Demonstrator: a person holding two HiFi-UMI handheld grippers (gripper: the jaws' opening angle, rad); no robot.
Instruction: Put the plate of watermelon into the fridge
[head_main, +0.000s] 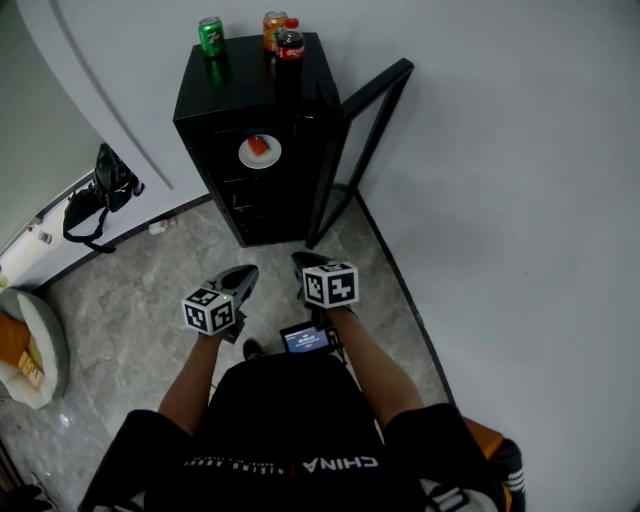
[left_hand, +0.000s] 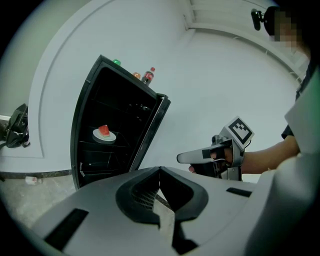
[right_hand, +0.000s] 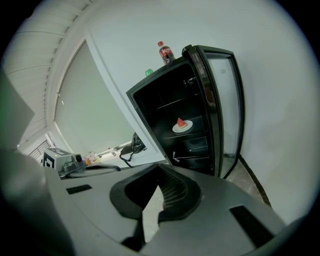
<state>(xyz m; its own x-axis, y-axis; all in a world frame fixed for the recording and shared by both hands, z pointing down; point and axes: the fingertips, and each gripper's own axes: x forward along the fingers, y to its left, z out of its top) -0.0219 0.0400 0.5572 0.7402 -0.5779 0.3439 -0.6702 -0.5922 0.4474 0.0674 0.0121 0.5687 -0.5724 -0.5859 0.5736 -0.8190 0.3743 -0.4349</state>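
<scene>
The left gripper (head_main: 243, 275) has its jaws pressed together on nothing. The plate of watermelon (head_main: 260, 152) rests on a shelf in the open fridge (head_main: 250, 90), at twelve o'clock and well apart. The right gripper (head_main: 305, 262) is likewise closed and empty, with the plate at its eleven o'clock.

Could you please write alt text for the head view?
A plate with a watermelon slice sits on a shelf inside a black mini fridge, its glass door open. A green can, an orange can and a cola bottle stand on top; below, a person holds the left gripper and right gripper shut and empty.
</scene>
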